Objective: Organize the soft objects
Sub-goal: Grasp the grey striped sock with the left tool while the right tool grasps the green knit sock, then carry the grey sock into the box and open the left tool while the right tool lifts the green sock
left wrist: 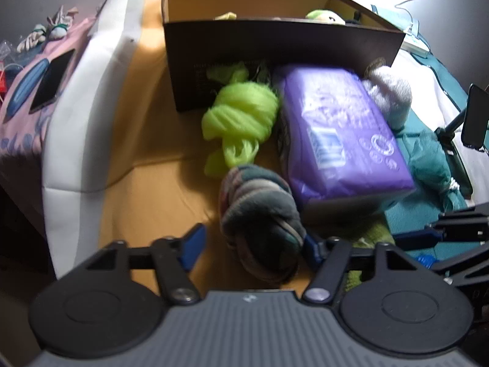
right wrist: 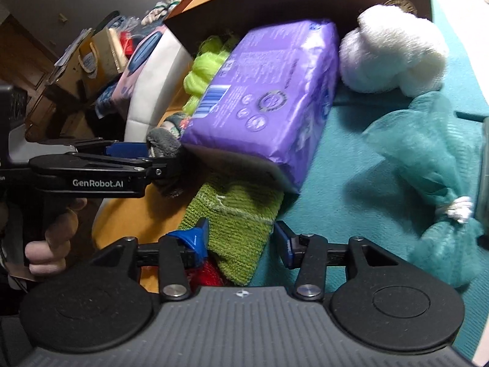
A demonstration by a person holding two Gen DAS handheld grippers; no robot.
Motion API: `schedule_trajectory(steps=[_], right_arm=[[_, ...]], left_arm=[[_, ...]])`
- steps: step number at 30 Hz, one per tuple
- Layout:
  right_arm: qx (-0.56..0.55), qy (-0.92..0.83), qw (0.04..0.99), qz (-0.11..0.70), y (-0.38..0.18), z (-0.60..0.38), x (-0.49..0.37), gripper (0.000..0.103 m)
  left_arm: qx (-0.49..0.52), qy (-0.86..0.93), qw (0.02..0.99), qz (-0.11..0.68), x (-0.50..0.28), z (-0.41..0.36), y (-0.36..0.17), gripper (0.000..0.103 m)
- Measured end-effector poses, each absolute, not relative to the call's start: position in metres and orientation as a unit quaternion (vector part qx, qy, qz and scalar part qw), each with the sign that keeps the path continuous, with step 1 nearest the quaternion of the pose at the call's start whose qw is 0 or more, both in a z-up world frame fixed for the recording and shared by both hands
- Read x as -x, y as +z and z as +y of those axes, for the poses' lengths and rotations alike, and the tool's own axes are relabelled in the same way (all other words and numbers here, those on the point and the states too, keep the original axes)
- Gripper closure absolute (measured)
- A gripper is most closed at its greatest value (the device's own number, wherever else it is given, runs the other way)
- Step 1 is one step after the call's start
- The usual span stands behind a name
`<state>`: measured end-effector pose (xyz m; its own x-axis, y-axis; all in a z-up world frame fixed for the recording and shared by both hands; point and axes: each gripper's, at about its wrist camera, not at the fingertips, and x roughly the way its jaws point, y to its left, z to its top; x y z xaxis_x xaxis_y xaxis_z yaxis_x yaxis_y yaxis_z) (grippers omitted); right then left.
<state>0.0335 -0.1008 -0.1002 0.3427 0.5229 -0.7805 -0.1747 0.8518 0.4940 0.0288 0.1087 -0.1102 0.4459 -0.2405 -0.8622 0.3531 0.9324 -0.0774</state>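
My left gripper is open around a grey striped rolled sock, which lies between its blue pads; it also shows in the right wrist view. My right gripper is open over a green knitted cloth, its pads at either side of it and apart from it. A purple soft pack lies beside a neon green mesh bundle, a white fluffy cloth and a teal mesh pouf. A dark cardboard box stands behind them with soft toys inside.
Everything lies on a bed with an orange sheet and a teal cover. A pink pillow with a phone sits at the left. A phone on a tripod stands at the right. Something red lies under the green cloth.
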Motion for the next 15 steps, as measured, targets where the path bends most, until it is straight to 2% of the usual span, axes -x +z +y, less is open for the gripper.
schedule_trajectory(steps=[6, 8, 13, 15], right_arm=[[-0.18, 0.221, 0.804, 0.522, -0.103, -0.102, -0.037, 0.071], [-0.185, 0.224, 0.804, 0.52, -0.104, -0.102, -0.038, 0.074], [-0.191, 0.22, 0.807, 0.513, -0.101, -0.105, -0.036, 0.099], [-0.2, 0.22, 0.808, 0.508, -0.1, -0.109, -0.035, 0.103]], left_arm=[[-0.034, -0.172, 0.846, 0.504, -0.03, 0.113, -0.117, 0.054], [-0.039, -0.174, 0.848, 0.499, -0.029, 0.112, -0.116, 0.059], [-0.044, -0.177, 0.855, 0.486, -0.023, 0.114, -0.106, 0.063], [-0.048, -0.18, 0.859, 0.476, -0.019, 0.115, -0.098, 0.063]])
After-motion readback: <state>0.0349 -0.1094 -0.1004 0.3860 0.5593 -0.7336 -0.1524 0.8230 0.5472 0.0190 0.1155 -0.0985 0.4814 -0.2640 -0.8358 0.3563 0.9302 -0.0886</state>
